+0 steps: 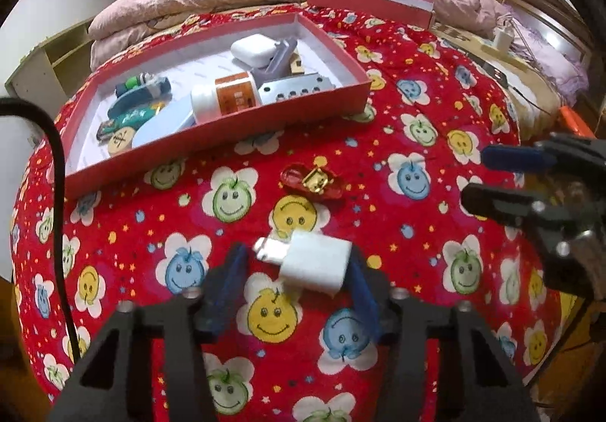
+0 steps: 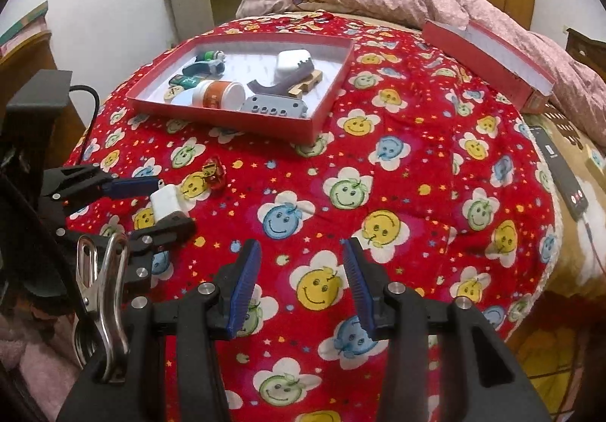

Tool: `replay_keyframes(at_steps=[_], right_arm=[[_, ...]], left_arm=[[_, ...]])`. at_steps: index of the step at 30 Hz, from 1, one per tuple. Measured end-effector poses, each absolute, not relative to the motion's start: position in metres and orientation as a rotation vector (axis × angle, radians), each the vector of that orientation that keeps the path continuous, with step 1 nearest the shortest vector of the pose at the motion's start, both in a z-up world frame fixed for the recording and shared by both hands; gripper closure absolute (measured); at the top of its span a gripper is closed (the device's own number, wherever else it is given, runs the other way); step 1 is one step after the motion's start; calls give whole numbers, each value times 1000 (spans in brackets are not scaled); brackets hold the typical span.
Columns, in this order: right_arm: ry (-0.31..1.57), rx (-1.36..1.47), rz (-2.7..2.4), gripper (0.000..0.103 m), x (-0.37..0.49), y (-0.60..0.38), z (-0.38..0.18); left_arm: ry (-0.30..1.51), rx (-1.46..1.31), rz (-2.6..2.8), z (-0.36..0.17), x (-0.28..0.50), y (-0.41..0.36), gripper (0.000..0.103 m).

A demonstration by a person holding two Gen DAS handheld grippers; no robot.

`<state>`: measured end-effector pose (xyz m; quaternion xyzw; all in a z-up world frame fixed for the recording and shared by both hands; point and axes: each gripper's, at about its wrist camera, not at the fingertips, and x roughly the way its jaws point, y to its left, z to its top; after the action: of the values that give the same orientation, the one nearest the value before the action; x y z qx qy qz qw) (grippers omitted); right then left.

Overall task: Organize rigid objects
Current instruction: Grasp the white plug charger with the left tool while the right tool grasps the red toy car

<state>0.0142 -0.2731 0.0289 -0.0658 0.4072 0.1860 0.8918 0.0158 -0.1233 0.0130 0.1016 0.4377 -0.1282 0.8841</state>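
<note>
Left gripper [image 1: 297, 272] open around white charger [image 1: 316, 264], right gripper [image 2: 301, 282] open, idle; off-centre closure risks charger slipping onto blanket [image 1: 378, 202].

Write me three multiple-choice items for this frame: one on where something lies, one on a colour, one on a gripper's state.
1. Where is the white charger?
A. inside the red box
B. on the blanket between the left gripper's fingers
C. on the pink quilt

2. What colour are the outer walls of the open box that holds the sorted items?
A. red
B. green
C. black

3. How does the right gripper stand?
A. shut on the charger
B. shut on a bottle
C. open, with nothing between its fingers

Answers:
1. B: the left wrist view shows the charger on the smiley blanket between the two blue pads of the left gripper.
2. A: both views show red walls around a white interior.
3. C: the right wrist view shows only blanket between its spread fingers.
</note>
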Motion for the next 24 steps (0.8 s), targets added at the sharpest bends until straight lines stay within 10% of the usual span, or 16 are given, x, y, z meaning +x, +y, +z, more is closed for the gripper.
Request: replay_keyframes(at_steps=[24], right_arm=[[836, -158, 396, 58, 49, -188, 13]], left_arm=[[876, 102, -134, 33, 19, -34, 55]])
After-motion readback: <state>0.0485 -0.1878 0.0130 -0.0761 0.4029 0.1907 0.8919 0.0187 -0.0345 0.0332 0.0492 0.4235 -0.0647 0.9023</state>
